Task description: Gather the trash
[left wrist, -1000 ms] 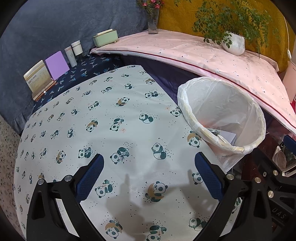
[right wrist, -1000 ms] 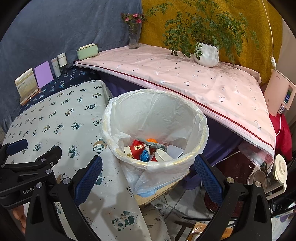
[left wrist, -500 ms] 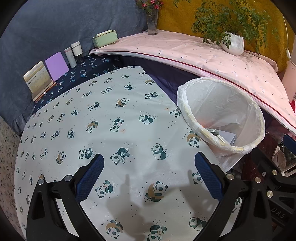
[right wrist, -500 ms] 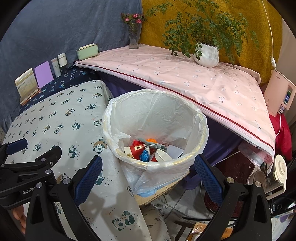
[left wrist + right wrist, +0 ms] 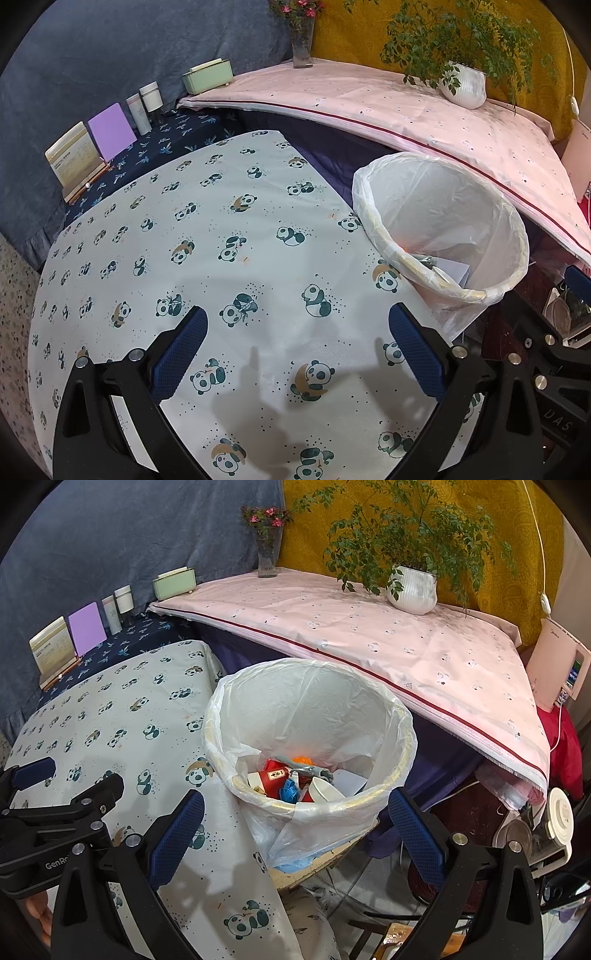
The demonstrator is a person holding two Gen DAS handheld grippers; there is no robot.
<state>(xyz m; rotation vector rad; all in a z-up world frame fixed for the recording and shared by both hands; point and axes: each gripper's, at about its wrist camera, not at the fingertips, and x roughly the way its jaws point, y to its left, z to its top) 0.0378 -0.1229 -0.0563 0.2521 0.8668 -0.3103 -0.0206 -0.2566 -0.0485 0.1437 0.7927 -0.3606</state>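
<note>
A trash bin (image 5: 373, 716) lined with a white plastic bag stands at the right edge of the panda-print table (image 5: 207, 236); it also shows in the left wrist view (image 5: 484, 229). Trash (image 5: 299, 779) lies in it: a red carton, a white cup, blue, orange and grey bits, white paper. My right gripper (image 5: 295, 834) is open and empty, just in front of the bin's near rim. My left gripper (image 5: 295, 354) is open and empty above the bare panda cloth, left of the bin. The left gripper's body shows in the right wrist view (image 5: 55, 812).
A pink-covered table (image 5: 369, 638) behind holds a white plant pot (image 5: 412, 589), a flower vase (image 5: 267, 554) and a green box (image 5: 173, 583). Cards and small bottles (image 5: 107, 129) stand at the far left. Cables and appliances (image 5: 535, 827) crowd the floor at right.
</note>
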